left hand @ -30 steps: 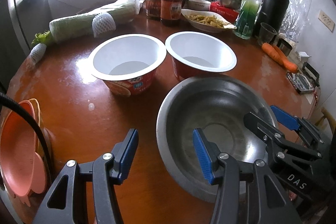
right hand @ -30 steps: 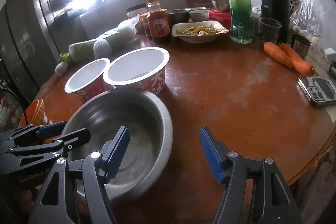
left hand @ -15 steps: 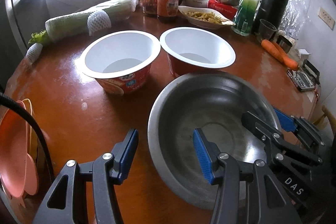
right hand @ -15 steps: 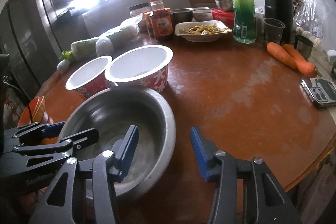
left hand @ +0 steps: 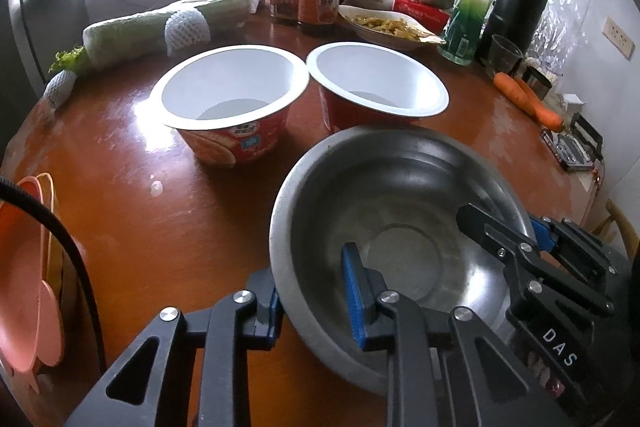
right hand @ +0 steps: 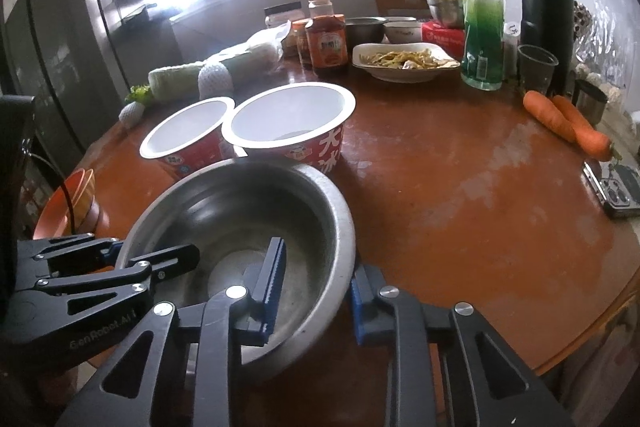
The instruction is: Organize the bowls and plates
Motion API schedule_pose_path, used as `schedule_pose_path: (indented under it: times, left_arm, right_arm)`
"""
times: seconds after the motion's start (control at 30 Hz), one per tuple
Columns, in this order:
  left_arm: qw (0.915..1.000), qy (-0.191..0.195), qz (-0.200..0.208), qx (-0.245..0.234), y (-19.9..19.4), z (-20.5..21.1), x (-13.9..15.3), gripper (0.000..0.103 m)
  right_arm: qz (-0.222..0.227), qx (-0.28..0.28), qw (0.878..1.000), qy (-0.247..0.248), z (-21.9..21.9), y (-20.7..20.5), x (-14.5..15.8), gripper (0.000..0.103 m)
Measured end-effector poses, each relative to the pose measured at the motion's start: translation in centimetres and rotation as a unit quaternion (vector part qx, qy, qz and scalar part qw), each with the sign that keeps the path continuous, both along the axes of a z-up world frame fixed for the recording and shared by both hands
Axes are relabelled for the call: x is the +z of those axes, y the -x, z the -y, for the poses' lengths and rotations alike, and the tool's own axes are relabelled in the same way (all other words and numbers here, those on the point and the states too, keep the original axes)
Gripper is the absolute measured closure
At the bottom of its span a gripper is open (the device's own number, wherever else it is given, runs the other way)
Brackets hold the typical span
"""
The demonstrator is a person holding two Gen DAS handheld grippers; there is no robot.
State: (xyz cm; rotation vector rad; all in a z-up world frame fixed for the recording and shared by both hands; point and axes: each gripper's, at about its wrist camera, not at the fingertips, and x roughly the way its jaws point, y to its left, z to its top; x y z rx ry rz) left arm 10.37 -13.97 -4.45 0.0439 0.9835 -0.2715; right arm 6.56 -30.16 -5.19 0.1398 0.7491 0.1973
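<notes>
Now both claws grip the round stainless-steel bowl [left hand: 400,227] on the reddish-brown wooden worktop [left hand: 160,227]: left claw [left hand: 310,291] clamps its near-left rim, right claw [right hand: 316,287] its near-right rim.

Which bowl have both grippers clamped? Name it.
The stainless steel bowl, nearest the cameras: the left gripper and right gripper each pinch its rim. The two white-lined instant-noodle bowls behind stand untouched.

Upright steel bowl [left hand: 400,195], rim clamped
</notes>
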Motion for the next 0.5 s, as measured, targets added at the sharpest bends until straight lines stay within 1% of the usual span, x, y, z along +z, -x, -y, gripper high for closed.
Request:
schedule_pose_path:
  times: [0.23, 0.5]
  left_arm:
    - [0.9998, 0.006, 0.016, 0.012, 0.9, -1.6, 1.2, 0.076]
    - [0.9988, 0.000, 0.035, 0.034, 2.6, -4.5, 2.3, 0.076]
  right_arm:
    - [0.009, 0.014, 1.000, 0.000, -1.1, 0.4, 1.1, 0.077]
    - [0.018, 0.045, 0.999, 0.009, -4.1, 1.5, 2.3, 0.077]
